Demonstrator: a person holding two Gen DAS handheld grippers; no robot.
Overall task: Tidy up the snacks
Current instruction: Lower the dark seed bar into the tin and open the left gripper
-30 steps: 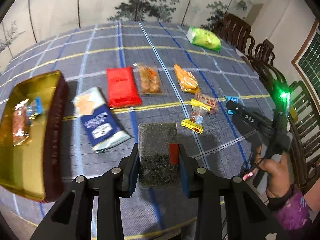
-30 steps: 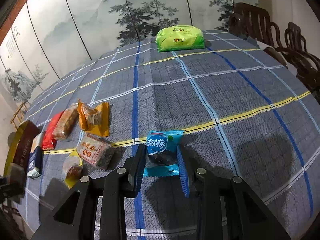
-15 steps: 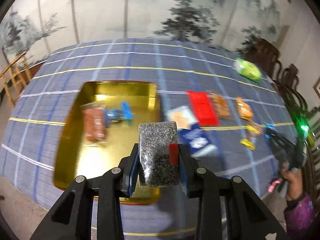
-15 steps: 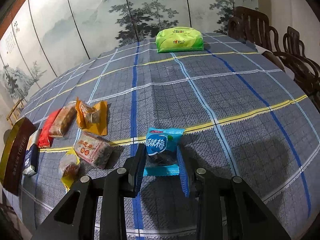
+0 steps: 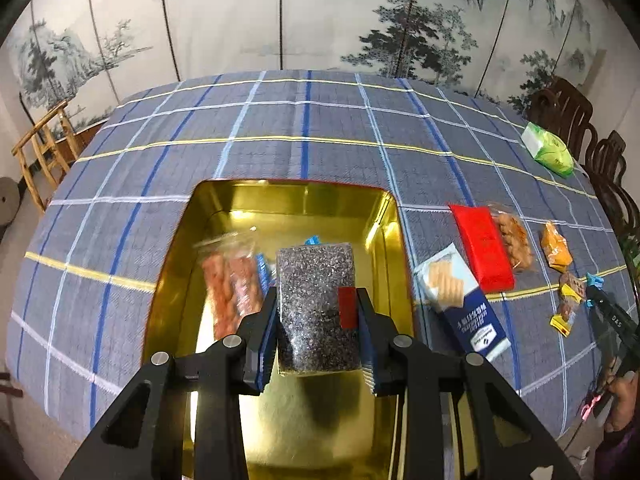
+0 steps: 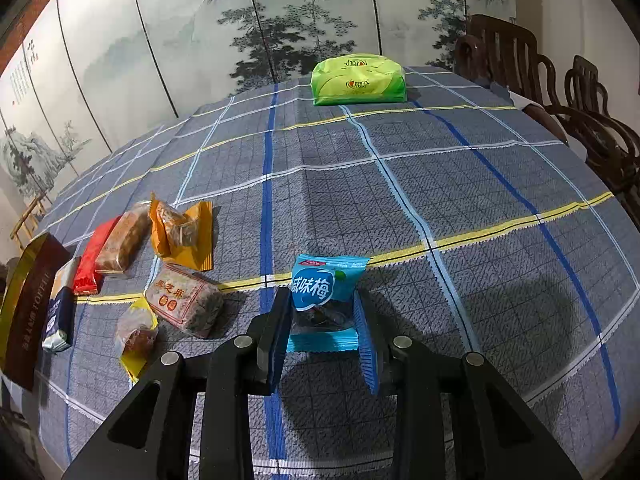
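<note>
My left gripper (image 5: 316,336) is shut on a flat black-speckled sesame snack bar (image 5: 316,304) and holds it above the open gold tin (image 5: 384,216). In the tin lie a clear pack of reddish snacks (image 5: 230,284) and a small blue packet (image 5: 312,240). My right gripper (image 6: 322,340) is shut on a small blue plum candy packet (image 6: 320,288) that rests low over the plaid tablecloth. The tin shows at the far left of the right wrist view (image 6: 28,304).
On the cloth right of the tin lie a blue-and-white biscuit pack (image 5: 460,304), a red pack (image 5: 482,252), a clear cookie pack (image 5: 514,242), an orange packet (image 5: 556,246) and small yellow-ended candies (image 5: 566,304). A green tissue pack (image 6: 358,80) sits far back. Wooden chairs (image 6: 560,92) line the right edge.
My left gripper has carried the sesame bar leftward from the table to above the gold tin. My right gripper stays shut on the blue packet, almost still.
</note>
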